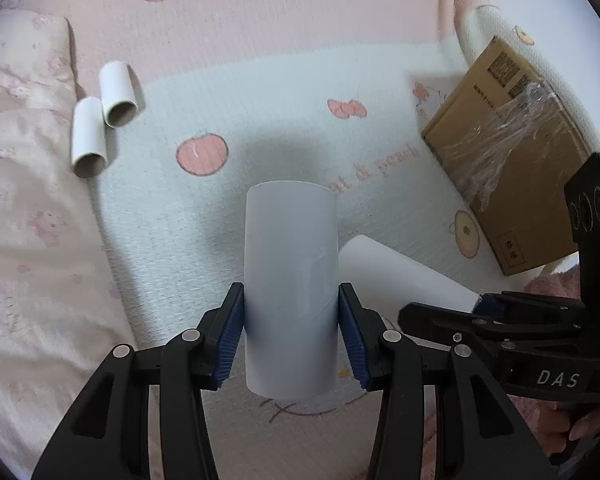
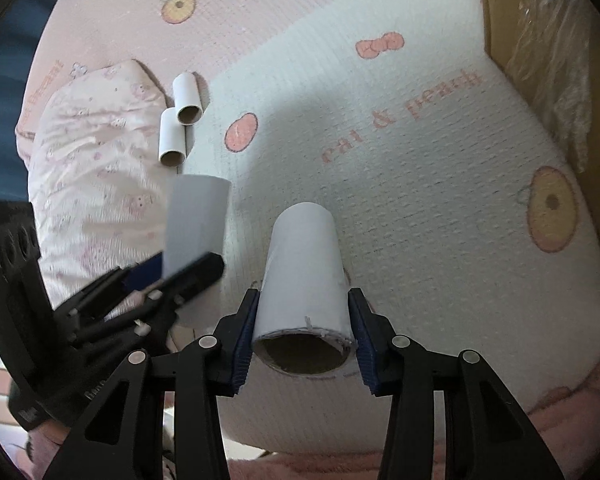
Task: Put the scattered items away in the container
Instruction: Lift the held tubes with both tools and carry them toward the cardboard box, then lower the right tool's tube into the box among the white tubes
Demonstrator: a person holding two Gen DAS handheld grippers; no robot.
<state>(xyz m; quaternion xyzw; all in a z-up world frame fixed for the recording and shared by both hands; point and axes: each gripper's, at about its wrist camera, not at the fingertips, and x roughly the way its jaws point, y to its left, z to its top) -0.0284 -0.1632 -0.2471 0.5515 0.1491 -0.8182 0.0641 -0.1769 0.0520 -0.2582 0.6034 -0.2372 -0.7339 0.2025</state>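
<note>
My left gripper (image 1: 291,332) is shut on a white cardboard tube (image 1: 291,280), held above the mat. My right gripper (image 2: 303,340) is shut on a second white tube (image 2: 304,276), its open brown end facing the camera. The right gripper also shows in the left wrist view (image 1: 476,304) with its tube (image 1: 396,268) to the right of mine. The left gripper and its tube (image 2: 196,220) show at the left of the right wrist view. Two more white tubes (image 1: 100,116) lie side by side on the mat at far left. A brown cardboard box (image 1: 512,152) with clear plastic stands at right.
A white and pink play mat (image 1: 260,100) with peach prints covers the floor. A pink patterned blanket (image 1: 24,208) lies along the left, touching the two loose tubes. The box wall (image 2: 540,40) rises at the right wrist view's upper right.
</note>
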